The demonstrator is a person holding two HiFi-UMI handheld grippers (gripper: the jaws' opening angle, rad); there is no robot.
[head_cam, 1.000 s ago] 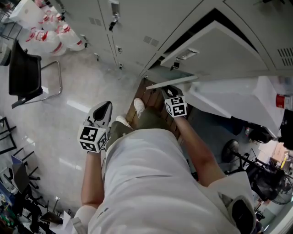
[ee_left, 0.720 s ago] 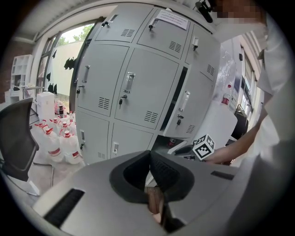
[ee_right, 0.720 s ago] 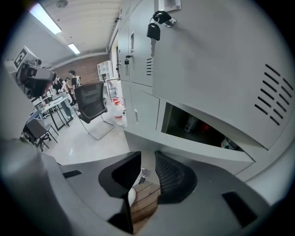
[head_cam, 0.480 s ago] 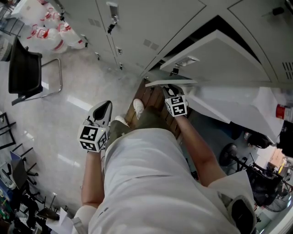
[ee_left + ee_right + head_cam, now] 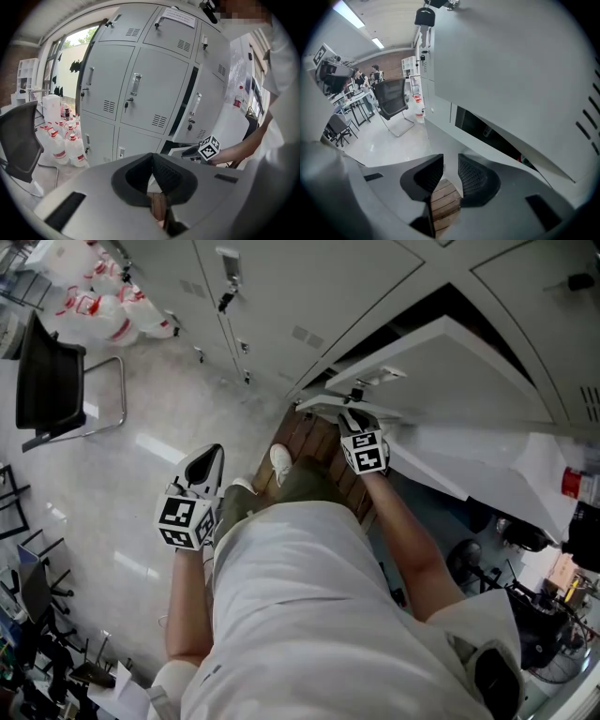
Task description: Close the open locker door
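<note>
Both jaws of the right gripper [image 5: 354,416] have just been closing and pinch the edge of the locker door [image 5: 450,367], ajar at far right. The left gripper [image 5: 208,460] hangs clenched, empty. Next, likely: push it shut steadily.

The door [image 5: 450,357] is a plain pale grey metal panel. It stands ajar, swung out from the far row of lockers [image 5: 309,287] towards the near right. Between panel and frame a dark gap [image 5: 417,307] opens, narrow at the left and widening to the right. A small bright handle [image 5: 379,377] with a dark lock below it sits near the free edge, low on the left.
</note>
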